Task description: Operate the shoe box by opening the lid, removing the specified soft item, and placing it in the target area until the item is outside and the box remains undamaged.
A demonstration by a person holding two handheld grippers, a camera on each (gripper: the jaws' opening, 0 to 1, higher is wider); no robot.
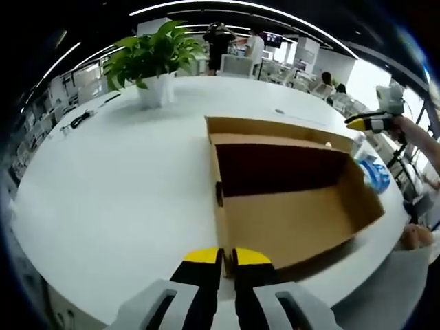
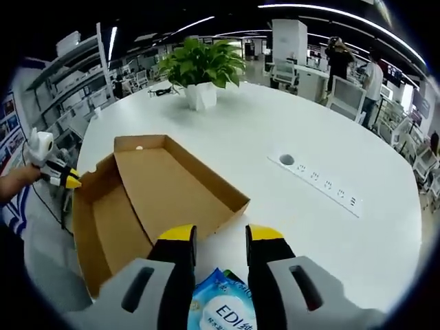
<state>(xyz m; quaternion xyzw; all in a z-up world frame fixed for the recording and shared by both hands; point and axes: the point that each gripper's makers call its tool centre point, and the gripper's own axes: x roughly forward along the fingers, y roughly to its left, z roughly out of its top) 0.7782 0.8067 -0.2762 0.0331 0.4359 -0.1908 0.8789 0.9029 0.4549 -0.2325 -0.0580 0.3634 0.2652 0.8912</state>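
My right tool [image 2: 221,237] pinches the blue-white soft pack [image 2: 221,309] above the white counter [image 2: 330,137] (roomy); left tool [image 1: 227,258], pressed together, at the open brown cardboard box's [image 1: 289,213] edge.

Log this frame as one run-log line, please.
box: open on table | right gripper: jaws around blue-white soft pack, beside box | left gripper: jaws nearly closed, empty

— What did we see of the shoe box [image 1: 289,199]?

— A brown cardboard box, lying open on the white table, its lid folded back flat so both halves faced up. In both views we saw only bare cardboard inside.

— And the soft item?

— A blue and white soft pack [image 2: 223,309] with printed letters, outside the box, just beside its near edge. In the left gripper view it [image 1: 375,172] lay past the far wall.
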